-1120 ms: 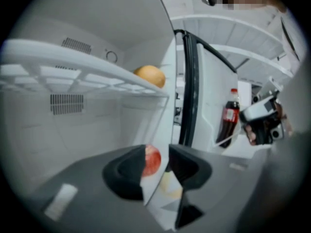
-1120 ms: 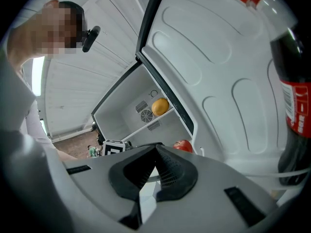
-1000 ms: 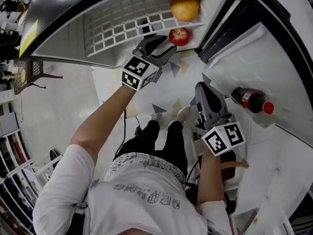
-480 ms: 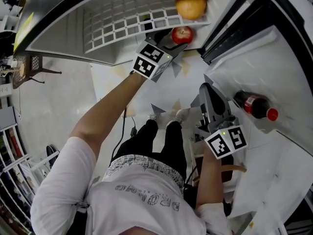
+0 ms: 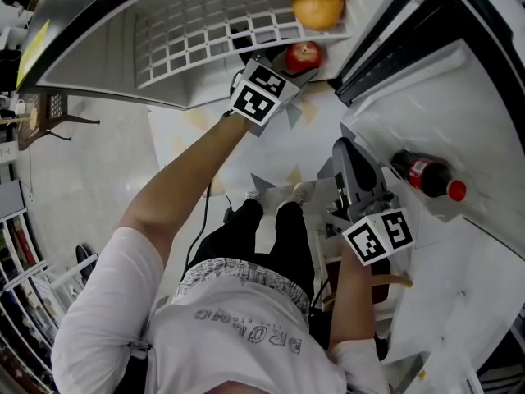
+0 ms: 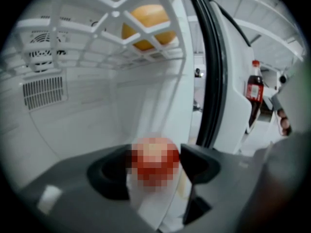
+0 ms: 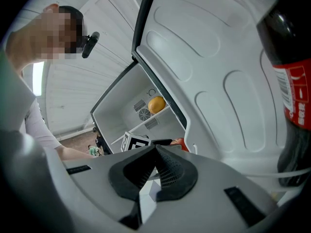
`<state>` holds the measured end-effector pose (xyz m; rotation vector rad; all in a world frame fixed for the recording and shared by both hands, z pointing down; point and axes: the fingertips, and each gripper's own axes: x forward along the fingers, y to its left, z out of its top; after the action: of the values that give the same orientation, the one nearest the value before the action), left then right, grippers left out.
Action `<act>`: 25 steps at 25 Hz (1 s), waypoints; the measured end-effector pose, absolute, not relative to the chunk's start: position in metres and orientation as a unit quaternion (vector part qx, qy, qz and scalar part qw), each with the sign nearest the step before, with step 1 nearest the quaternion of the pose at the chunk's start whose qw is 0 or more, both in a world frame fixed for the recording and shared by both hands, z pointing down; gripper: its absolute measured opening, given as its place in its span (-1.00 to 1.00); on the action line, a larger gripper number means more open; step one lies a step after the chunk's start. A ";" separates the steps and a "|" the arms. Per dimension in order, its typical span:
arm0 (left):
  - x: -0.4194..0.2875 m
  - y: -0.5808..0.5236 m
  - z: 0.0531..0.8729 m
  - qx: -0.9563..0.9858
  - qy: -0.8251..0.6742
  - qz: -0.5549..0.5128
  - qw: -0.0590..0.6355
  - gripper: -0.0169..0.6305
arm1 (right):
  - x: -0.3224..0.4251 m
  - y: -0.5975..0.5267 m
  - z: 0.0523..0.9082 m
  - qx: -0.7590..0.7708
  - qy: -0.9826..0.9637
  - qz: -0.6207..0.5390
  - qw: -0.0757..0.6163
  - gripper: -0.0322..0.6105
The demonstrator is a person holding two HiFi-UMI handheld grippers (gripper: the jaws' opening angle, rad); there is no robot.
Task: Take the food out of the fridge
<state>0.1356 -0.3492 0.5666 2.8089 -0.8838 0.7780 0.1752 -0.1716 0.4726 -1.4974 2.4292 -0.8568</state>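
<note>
Left gripper (image 5: pixel 285 66) brackets the apple (image 5: pixel 303 56), no grip yet

Its jaws have just been opening and stand wide apart, the red apple between them on the fridge's smooth white ledge, under the wire shelf (image 5: pixel 197 35) bearing the orange (image 5: pixel 318 1); an off-centre squeeze could roll it off the lip onto the pale floor (image 5: pixel 82 179); the right gripper (image 7: pixel 154 171), jaws together and empty, waits beside the door's cola bottle (image 5: pixel 426 175).
</note>
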 end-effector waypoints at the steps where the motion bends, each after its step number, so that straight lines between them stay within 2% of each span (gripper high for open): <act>1: 0.136 -0.350 0.566 0.921 -0.291 0.254 0.049 0.01 | 0.175 -0.171 0.472 -0.502 0.812 -0.286 0.080 -0.90; 9: 0.131 -0.346 0.561 0.922 -0.290 0.249 0.056 0.00 | 0.173 -0.172 0.468 -0.502 0.815 -0.282 0.073 -0.90; 25: 0.106 -0.287 0.489 0.945 -0.275 0.166 0.058 -0.03 | 0.159 -0.164 0.435 -0.510 0.816 -0.262 0.065 -0.90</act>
<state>0.1056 -0.2873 0.4886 2.8645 -0.8346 0.5038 0.1588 -0.1636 0.4353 -1.5409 2.4644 -0.7909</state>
